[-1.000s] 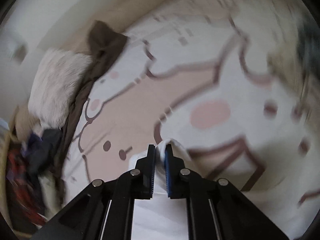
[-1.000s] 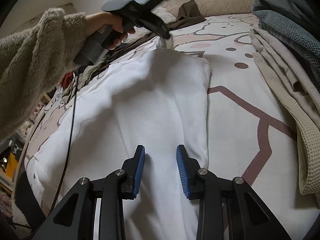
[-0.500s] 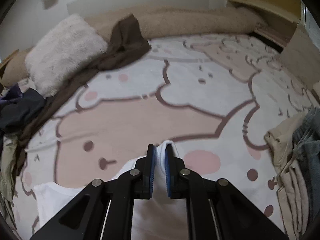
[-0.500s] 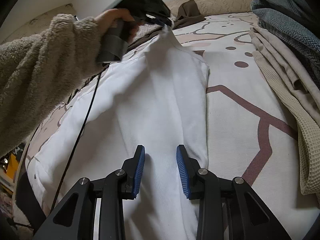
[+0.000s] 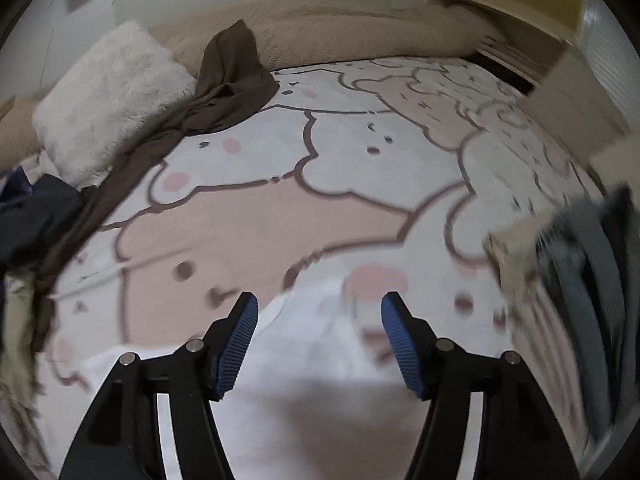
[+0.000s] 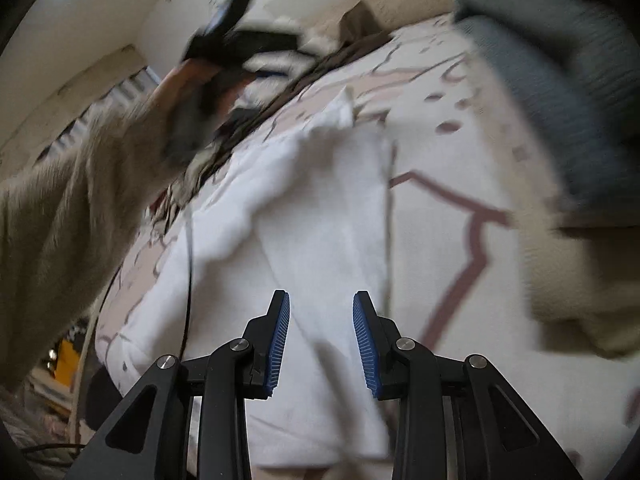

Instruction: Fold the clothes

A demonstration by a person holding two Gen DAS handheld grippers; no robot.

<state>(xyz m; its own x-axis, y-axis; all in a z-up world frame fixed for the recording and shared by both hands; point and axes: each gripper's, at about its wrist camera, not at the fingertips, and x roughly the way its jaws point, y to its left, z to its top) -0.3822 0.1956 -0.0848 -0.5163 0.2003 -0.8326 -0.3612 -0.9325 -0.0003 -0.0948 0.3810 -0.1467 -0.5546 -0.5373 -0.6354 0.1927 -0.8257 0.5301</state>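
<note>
A white garment (image 6: 320, 208) lies spread on the cartoon-print bedspread (image 6: 460, 128). In the left wrist view its far edge (image 5: 316, 320) lies below the jaws. My left gripper (image 5: 316, 312) is open and empty above that edge. It also shows, blurred, in the right wrist view (image 6: 224, 44), held in a hand with a fuzzy beige sleeve. My right gripper (image 6: 320, 320) is open and empty, low over the near part of the white garment.
A brown garment (image 5: 228, 88) and a fluffy white pillow (image 5: 104, 96) lie at the head of the bed. Dark clothes (image 5: 28, 216) pile at the left. Beige and grey folded clothes (image 5: 568, 264) stack at the right, also in the right wrist view (image 6: 560, 80).
My left gripper was shut on the white garment's edge and lifted it; now it has opened and let the cloth drop. The right gripper stays open and has shifted, both views blurred by motion.
</note>
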